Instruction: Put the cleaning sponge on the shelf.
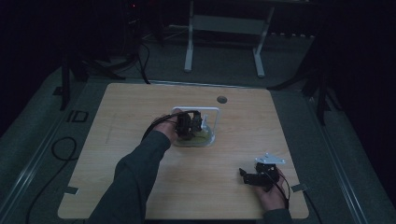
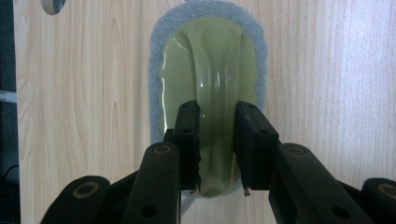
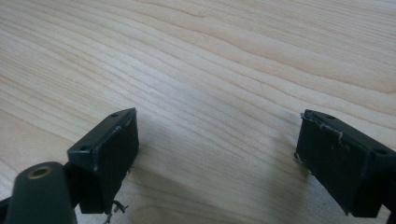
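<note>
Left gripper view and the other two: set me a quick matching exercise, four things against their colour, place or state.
Things:
1. left hand-held gripper
2. right hand-held gripper
3. foam rim
4. round hole

Matches:
A. grey
B. jaws wide apart over the bare tabletop
C. near the tabletop's far edge
D. jaws closed on the green handle

Pairs: 1-D, 2-B, 3-A, 4-C
</note>
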`<action>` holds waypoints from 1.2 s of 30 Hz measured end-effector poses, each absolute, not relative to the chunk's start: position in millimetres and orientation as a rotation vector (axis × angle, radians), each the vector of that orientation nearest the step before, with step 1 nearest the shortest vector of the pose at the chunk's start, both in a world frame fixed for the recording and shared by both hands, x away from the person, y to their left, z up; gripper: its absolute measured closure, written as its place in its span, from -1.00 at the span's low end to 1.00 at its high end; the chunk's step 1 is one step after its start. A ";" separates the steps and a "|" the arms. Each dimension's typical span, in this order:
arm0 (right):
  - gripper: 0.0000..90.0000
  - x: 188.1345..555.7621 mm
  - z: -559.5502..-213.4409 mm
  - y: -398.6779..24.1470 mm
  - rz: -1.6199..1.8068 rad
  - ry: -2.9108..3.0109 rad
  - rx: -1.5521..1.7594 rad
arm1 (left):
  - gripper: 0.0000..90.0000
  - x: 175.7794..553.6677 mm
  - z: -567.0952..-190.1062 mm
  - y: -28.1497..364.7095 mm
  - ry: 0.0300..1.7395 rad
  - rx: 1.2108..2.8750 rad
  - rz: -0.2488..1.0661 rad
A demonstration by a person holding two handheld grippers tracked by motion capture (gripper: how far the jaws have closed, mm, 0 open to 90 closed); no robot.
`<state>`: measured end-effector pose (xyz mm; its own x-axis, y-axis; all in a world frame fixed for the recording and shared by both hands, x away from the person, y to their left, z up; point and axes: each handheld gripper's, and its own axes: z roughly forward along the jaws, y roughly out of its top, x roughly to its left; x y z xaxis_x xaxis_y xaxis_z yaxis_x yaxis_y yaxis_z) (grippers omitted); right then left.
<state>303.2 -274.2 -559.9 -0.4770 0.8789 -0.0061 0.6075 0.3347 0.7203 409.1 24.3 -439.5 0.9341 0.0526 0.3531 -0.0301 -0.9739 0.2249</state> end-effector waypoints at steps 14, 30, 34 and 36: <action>-0.72 303.2 -559.9 -274.2 0.935 2.209 1.311 | 0.59 415.2 -448.0 17.9 0.019 2.894 0.552; -0.72 303.2 -559.9 -274.2 0.935 2.210 1.310 | 0.58 420.7 -451.3 15.4 0.055 2.894 0.576; -0.72 303.2 -559.9 -274.2 0.934 2.210 1.310 | 0.58 421.3 -452.1 15.4 0.058 2.893 0.578; -0.72 303.2 -559.9 -274.2 0.934 2.210 1.310 | 0.59 422.6 -453.2 15.6 0.053 2.898 0.593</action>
<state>303.2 -274.2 -559.9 -0.4776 0.8786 -0.0065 0.6074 0.3356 0.7200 422.6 15.6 -453.2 0.9197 0.0711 0.3860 -0.0019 -0.9826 0.1855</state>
